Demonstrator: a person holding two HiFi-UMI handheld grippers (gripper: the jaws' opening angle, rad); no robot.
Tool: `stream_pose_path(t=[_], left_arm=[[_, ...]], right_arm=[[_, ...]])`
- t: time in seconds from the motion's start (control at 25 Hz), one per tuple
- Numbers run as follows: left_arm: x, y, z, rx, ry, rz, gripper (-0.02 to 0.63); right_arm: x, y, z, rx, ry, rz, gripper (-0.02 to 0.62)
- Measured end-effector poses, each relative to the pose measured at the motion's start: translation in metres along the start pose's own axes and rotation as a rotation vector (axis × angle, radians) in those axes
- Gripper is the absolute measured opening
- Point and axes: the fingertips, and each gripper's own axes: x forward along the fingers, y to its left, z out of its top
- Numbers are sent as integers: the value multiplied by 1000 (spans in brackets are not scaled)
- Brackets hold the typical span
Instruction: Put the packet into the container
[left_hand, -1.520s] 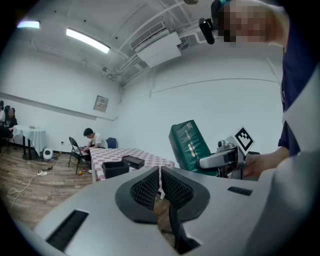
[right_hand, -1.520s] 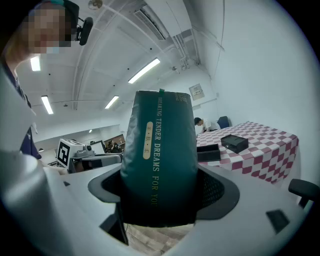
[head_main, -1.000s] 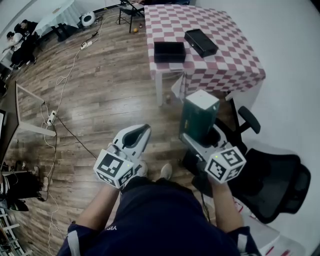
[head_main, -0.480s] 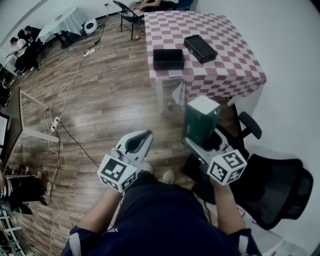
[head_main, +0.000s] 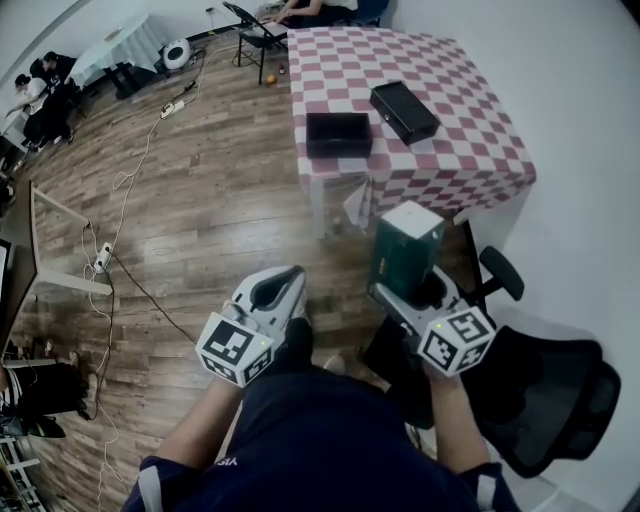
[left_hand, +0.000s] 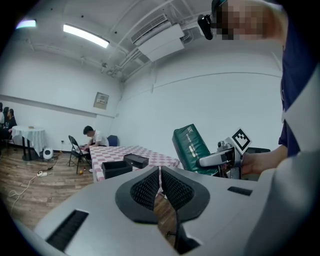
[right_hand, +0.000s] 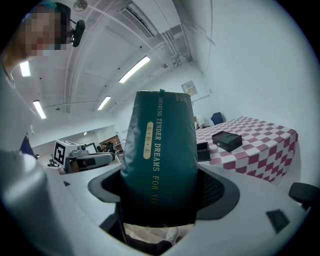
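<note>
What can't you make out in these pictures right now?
- Lower end of the packet: in the right gripper view, it is sunk in shadow inside the right tool.
- Inside of the open black container: in the head view, it is too small and dark to tell the contents.
- Small print on the packet: in the left gripper view, it is too small to read.

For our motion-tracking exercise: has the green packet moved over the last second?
Yes, slightly: the green packet, held in the right tongs, has edged toward the checked table and away from the office chair.
</note>
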Motion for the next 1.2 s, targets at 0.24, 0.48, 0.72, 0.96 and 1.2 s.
stream_pose_path(t=[0.24,0.48,0.72,0.96,1.2], left_arm=[[46,71,-2,-18,22,-22,35],[99,151,9,-7,46,-48,35],[141,218,23,4,62,-71,35],[168,273,35,-7,79,-98,35],[171,295,48,12,53,-134,35]], right_arm=[[68,-32,17,15,25,-32,430],[156,-55,53,-7,52,-39,430],[230,-76,82,-11,72,-53,429],[279,-93,106,2,89,-83,428],[302,-86,119,-18,87,-109,428]])
